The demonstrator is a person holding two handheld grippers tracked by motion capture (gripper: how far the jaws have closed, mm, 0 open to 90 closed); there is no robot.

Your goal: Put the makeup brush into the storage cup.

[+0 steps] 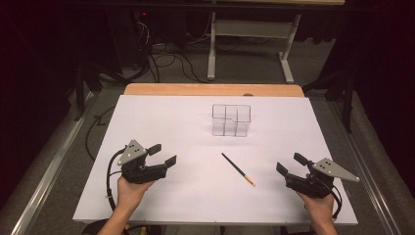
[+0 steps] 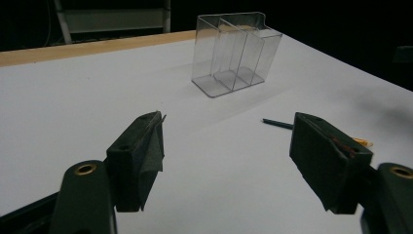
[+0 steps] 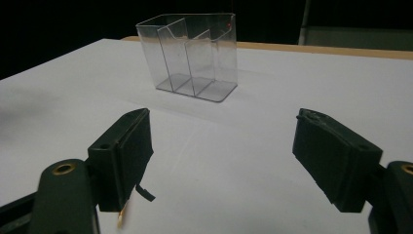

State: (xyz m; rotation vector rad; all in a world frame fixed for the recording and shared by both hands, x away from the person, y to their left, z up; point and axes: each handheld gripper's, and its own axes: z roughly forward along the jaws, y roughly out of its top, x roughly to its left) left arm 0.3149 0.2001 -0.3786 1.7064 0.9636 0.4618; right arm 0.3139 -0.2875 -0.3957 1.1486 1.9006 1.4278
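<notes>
Between the wide-open left gripper (image 1: 163, 154) and right gripper (image 1: 289, 164), a pencil (image 1: 237, 169) lies ungrasped; next, it should probably be gripped and carried to the clear divided holder (image 1: 231, 120).

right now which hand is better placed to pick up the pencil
Right, probably. The pencil lies flat with its light tip pointing at the right tool, which is open and nearer to it than the open left tool.

Each bare hand carries a black two-jaw gripper: the left gripper (image 1: 163, 154) and the right gripper (image 1: 289, 164) both bear a grey three-cornered plate on top, brass-coloured screws at the jaw roots, and a trailing black cable.
</notes>
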